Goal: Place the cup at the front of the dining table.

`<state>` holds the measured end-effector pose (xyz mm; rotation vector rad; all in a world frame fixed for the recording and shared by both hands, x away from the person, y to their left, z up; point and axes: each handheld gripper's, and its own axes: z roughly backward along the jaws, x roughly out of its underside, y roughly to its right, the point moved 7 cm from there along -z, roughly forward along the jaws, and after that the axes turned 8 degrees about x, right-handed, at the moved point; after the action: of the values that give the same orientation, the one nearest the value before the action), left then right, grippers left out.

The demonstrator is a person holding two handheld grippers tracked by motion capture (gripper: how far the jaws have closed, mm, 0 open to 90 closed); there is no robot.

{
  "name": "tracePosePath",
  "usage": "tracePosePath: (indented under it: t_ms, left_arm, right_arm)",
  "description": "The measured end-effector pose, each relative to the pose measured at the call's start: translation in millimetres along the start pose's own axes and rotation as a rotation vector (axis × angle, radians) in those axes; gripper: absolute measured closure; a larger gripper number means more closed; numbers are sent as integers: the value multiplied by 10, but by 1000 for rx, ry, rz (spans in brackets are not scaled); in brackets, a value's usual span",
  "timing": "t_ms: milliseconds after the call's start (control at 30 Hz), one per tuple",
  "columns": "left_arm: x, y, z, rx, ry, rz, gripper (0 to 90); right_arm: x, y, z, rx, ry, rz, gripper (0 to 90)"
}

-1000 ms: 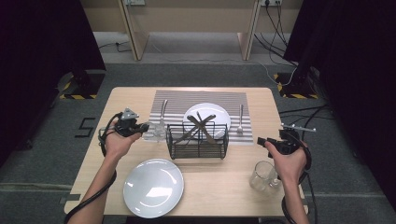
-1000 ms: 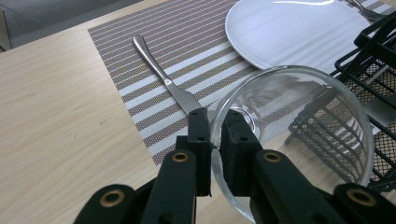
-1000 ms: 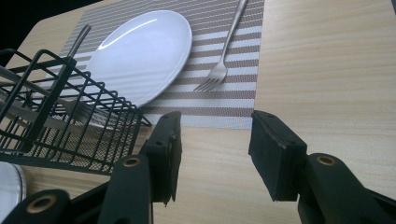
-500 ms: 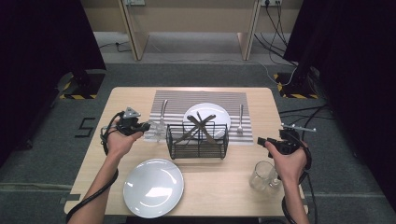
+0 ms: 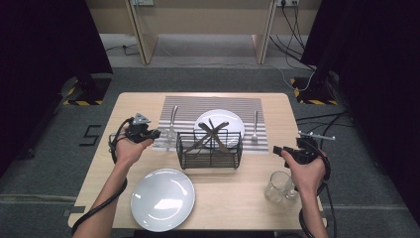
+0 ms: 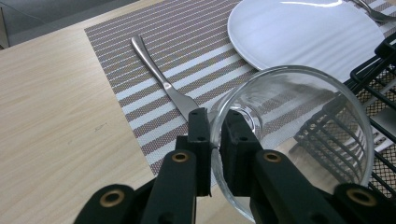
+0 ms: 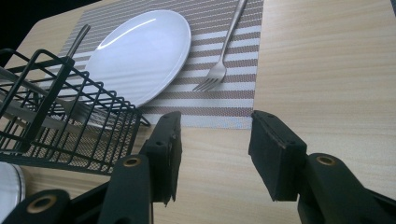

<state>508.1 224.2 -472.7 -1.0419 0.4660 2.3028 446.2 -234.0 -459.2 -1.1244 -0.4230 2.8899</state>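
Observation:
My left gripper [image 5: 157,134] [image 6: 215,126] is shut on the rim of a clear drinking glass [image 5: 167,141] [image 6: 303,154], one jaw inside the rim and one outside. The glass sits at the near left corner of the striped placemat [image 5: 213,106], beside a fork [image 5: 172,119] [image 6: 159,77]. My right gripper [image 5: 277,149] [image 7: 215,135] is open over bare table at the right, with nothing between its jaws. A second clear glass [image 5: 278,187] stands just in front of the right hand.
On the placemat are a white plate [image 5: 220,121] [image 7: 140,51] and a second fork [image 5: 255,126] [image 7: 224,51]. A black wire basket [image 5: 210,148] [image 7: 56,116] holding cutlery stands mid-table. Another white plate [image 5: 162,198] lies near the front edge.
The left gripper and its glass have shifted very slightly. The right gripper has stayed where it was, open.

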Motion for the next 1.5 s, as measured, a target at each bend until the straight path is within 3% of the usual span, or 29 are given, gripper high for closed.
tracePosePath:
  t_ms: [767,1500]
  left_arm:
    - [-98,28,-96,5,-4,-13,826]
    - [-75,-3,-233,2,-31,-16,826]
  right_arm:
    - [3,0,-3,-1,-4,-2,537]
    - [13,-15,-22,-1,-9,7,541]
